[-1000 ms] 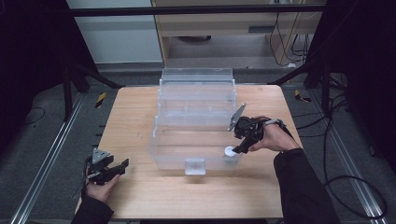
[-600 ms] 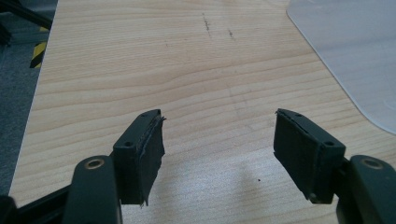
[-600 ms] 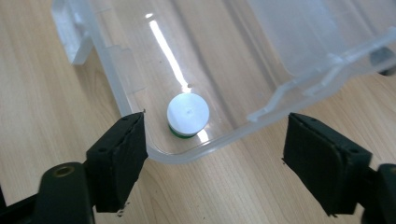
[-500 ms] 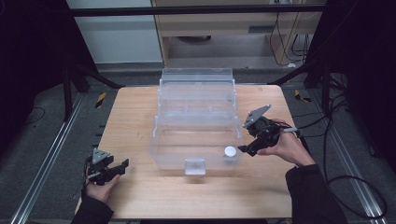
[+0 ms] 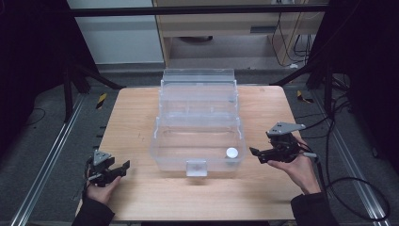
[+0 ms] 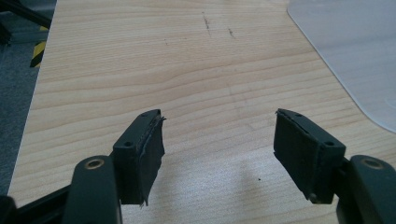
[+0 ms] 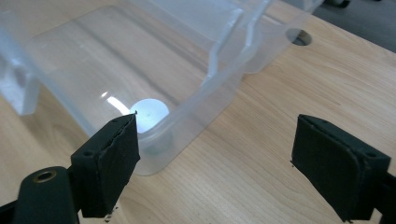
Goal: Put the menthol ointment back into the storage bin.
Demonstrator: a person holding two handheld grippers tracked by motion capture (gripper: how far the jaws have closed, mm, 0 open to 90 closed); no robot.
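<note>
I see no words or labels that I can read on anything here.

I count one clear plastic box (image 5: 197, 136) in the middle of the high view. It stands open on one wooden table (image 5: 141, 113), and its clear lid (image 5: 198, 77) stands up behind it. Inside the box lies one small white round thing (image 5: 231, 152), in the box's lower right corner. In my right gripper view that white round thing (image 7: 150, 113) sits left of the middle, behind the clear wall of the box (image 7: 205, 93), just above my left-hand jaw.

I have two tools, one in each hand. My right gripper (image 5: 256, 156) is at the right of the high view, just outside the box and near the white thing. Its jaws have just been opening, and now they stand wide apart with nothing between them but bare table. My right gripper (image 7: 215, 154) touches nothing.

My left gripper (image 5: 123, 167) is at the lower left of the high view, well apart from the box. In my left gripper view (image 6: 218, 154) the jaws are spread wide too, with only wood between them. The corner of the box (image 6: 345, 51) shows at the upper right of that view.
</note>
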